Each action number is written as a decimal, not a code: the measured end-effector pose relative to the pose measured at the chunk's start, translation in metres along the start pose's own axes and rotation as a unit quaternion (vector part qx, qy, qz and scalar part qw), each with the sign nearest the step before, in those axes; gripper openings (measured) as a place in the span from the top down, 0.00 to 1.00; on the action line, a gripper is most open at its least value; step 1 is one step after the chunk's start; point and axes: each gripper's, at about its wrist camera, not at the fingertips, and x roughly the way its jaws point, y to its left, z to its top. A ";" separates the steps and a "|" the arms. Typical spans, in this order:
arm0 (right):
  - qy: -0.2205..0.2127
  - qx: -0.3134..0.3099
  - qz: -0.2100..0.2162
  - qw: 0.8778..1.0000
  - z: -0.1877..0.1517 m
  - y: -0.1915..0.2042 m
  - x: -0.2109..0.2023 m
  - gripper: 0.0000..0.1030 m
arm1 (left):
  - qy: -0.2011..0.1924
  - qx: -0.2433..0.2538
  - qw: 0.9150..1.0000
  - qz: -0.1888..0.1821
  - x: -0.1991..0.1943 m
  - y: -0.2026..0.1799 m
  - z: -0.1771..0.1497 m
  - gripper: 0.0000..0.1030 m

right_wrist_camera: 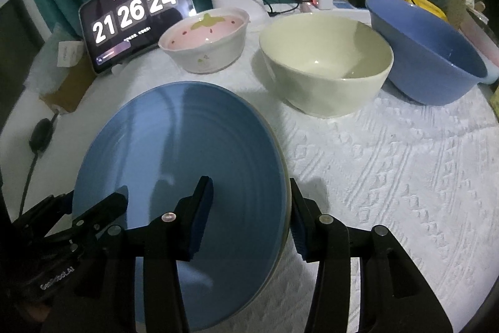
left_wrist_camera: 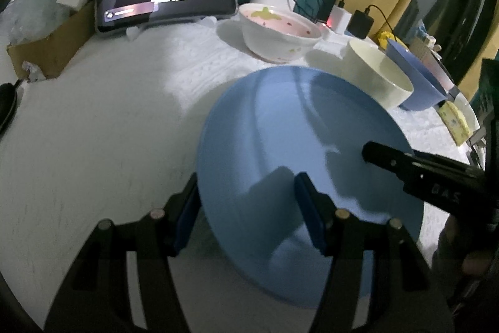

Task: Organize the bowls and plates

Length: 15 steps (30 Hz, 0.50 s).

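My left gripper (left_wrist_camera: 246, 211) and right gripper (right_wrist_camera: 249, 220) each straddle an edge of the round, glossy, ridged blue plate (right_wrist_camera: 184, 177); whether either grips, I cannot tell.

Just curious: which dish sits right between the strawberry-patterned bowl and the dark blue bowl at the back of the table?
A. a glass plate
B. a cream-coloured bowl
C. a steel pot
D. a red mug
B: in the right wrist view the cream-coloured bowl stands between the strawberry-patterned bowl and the dark blue bowl.
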 end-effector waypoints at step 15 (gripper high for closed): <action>0.003 -0.010 -0.002 1.000 0.002 -0.001 0.004 0.50 | -0.025 0.020 0.999 0.021 -0.006 -0.005 0.001 0.40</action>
